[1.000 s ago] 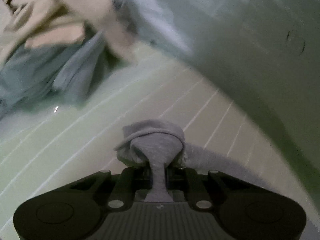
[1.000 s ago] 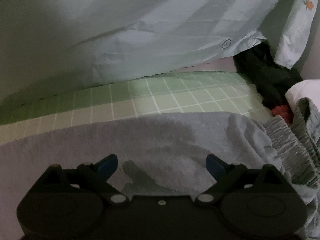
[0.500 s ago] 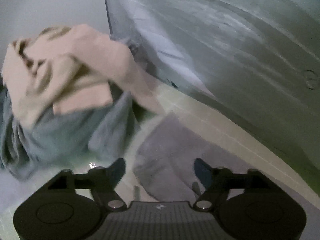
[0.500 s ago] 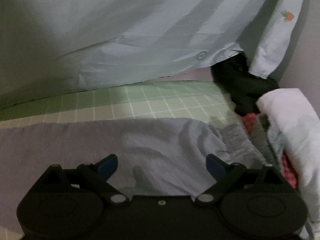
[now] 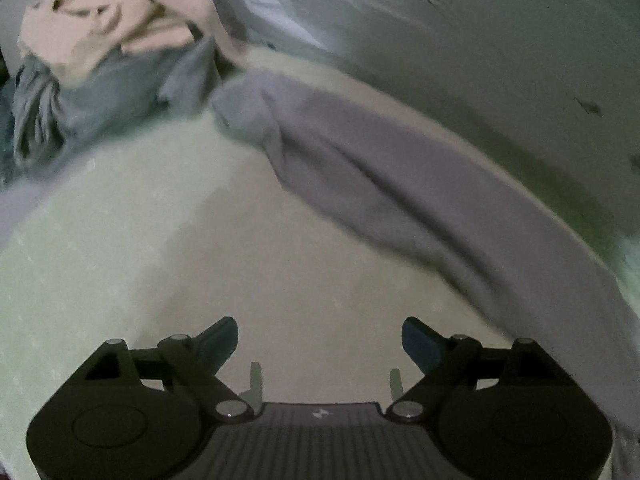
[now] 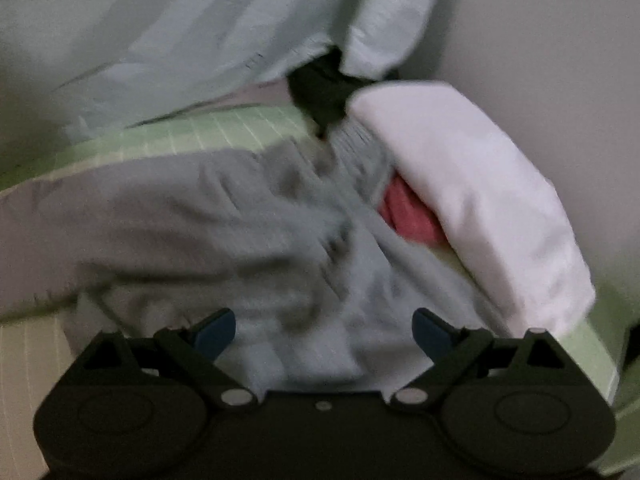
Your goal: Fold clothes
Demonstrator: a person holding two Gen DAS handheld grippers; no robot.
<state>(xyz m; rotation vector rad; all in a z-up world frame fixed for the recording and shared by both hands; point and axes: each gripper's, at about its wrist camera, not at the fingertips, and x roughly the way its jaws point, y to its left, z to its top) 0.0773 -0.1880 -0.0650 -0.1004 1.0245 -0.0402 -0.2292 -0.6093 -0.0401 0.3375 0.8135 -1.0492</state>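
A grey garment (image 5: 400, 184) lies stretched across the green checked bed sheet (image 5: 140, 240), running from upper left to lower right in the left wrist view. My left gripper (image 5: 318, 338) is open above bare sheet, apart from the garment, nothing between its fingers. In the right wrist view the same grey garment (image 6: 160, 220) lies flat on the sheet (image 6: 192, 132), its gathered waistband end (image 6: 332, 200) bunched at the right. My right gripper (image 6: 324, 330) is open just above the crumpled pale fabric (image 6: 320, 320) near that end.
A heap of peach and blue-grey clothes (image 5: 112, 52) sits at the far left of the bed. A folded white cloth (image 6: 472, 200) lies over a red item (image 6: 404, 212) and a black garment (image 6: 320, 88). A pale green quilt (image 6: 180, 28) rises behind.
My left gripper let go of the grey garment's end, opened, and pulled back, so the garment now lies spread out. My right gripper stayed open and swung right toward the waistband and the white cloth.
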